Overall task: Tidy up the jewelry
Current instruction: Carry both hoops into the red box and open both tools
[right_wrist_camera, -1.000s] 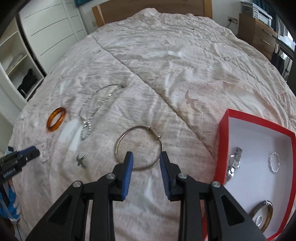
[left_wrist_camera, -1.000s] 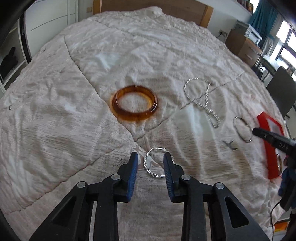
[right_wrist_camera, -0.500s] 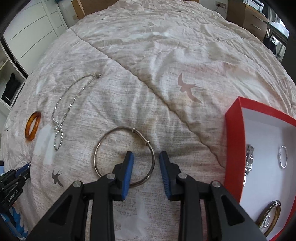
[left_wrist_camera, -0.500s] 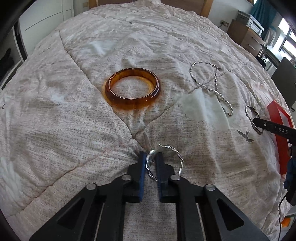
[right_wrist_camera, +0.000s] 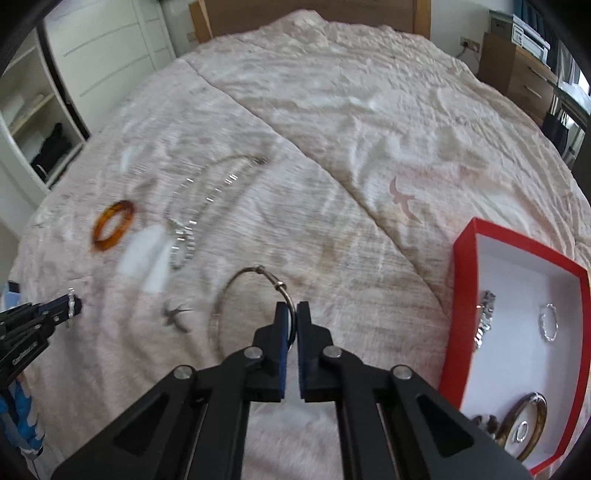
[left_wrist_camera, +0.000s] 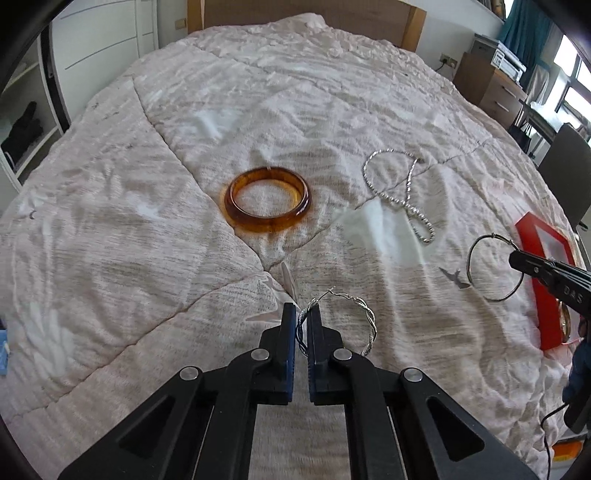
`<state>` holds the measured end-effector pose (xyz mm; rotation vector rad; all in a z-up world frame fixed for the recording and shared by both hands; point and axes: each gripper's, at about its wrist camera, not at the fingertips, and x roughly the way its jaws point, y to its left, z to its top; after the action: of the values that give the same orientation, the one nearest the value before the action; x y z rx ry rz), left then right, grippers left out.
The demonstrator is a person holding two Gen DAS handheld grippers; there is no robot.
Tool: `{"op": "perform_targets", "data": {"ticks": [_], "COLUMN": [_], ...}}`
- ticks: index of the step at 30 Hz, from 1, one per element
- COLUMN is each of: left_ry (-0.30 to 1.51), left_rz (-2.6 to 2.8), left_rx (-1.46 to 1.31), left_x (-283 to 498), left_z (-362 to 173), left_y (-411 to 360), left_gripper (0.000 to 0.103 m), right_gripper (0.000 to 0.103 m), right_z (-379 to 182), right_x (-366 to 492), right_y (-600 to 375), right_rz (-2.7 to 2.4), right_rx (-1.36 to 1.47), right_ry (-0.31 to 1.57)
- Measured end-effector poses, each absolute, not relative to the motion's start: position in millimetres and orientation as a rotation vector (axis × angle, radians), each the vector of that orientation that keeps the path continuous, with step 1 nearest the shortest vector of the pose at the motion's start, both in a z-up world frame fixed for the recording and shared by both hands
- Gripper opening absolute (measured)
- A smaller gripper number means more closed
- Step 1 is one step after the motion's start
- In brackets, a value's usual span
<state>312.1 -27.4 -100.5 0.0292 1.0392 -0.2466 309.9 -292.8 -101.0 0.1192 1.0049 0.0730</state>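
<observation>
My left gripper (left_wrist_camera: 302, 314) is shut on a twisted silver hoop earring (left_wrist_camera: 364, 321) and holds it just above the quilt. My right gripper (right_wrist_camera: 291, 310) is shut on a thin silver bangle (right_wrist_camera: 236, 291), lifted off the quilt; the bangle also shows in the left wrist view (left_wrist_camera: 480, 266). An amber bangle (left_wrist_camera: 267, 205) and a silver chain (left_wrist_camera: 402, 195) lie on the bed. A red jewelry box (right_wrist_camera: 476, 295) with a white inside holds several pieces, at the right.
The pale quilt (left_wrist_camera: 147, 240) covers the whole bed. A wooden headboard (left_wrist_camera: 295, 11) is at the far end, a white wardrobe (right_wrist_camera: 92, 55) to the left, and a wooden dresser (left_wrist_camera: 491, 85) and a chair to the right.
Both grippers closed: the left on the twisted hoop earring, the right on the thin bangle. Both pieces have been lifted off the quilt.
</observation>
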Motion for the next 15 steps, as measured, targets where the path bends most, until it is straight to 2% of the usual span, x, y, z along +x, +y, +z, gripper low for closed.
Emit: {"op": "perform_targets", "data": {"ticks": [15], "left_ry": [0.932], "left_rz": [-0.274], "left_rx": [0.044], "left_x": [265], "left_z": [-25], "left_y": [-43], "left_gripper": [0.005], "right_gripper": [0.003], "right_z": [-25], "right_x": [234], "right_y": [-298], "right_rz": [0.116], "right_rx": [0.132], "right_ry": [0.876]}}
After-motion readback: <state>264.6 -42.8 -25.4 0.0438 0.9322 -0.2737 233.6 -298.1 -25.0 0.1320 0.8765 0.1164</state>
